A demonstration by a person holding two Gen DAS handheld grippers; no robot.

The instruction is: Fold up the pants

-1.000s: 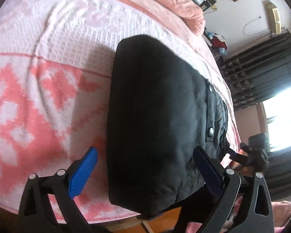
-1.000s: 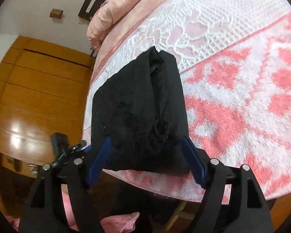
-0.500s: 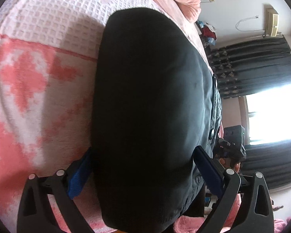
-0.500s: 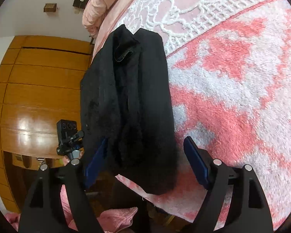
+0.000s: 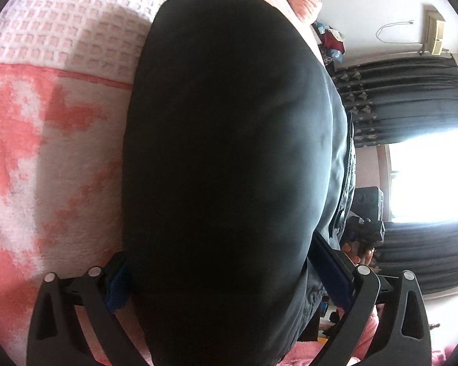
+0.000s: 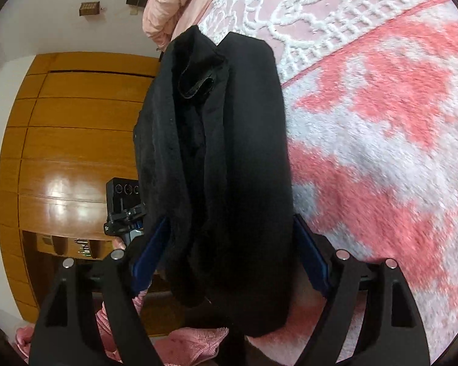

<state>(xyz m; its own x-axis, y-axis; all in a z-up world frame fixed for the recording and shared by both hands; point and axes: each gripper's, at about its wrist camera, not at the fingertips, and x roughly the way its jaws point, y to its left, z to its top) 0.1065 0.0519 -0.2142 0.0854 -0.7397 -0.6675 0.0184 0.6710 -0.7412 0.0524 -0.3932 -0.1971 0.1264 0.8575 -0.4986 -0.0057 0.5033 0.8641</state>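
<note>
The black pants [image 6: 223, 164], already folded into a thick bundle on the pink bedspread [image 6: 381, 122], sit between the wide-spread fingers of both the left gripper [image 5: 226, 277] and right gripper [image 6: 229, 250], so little seems left beyond tidying.

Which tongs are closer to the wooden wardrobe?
Left. The left tongs straddle the pants' end toward the wardrobe; the right tongs straddle the end toward the curtains.

Handheld gripper hardware, both units

Left gripper [image 5: 226, 277] and right gripper [image 6: 229, 251]: matte black finger frames with triangular cut-outs, silver round-head screws (two visible per finger), and blue pads [image 6: 148, 254] lining the inner finger faces.
</note>
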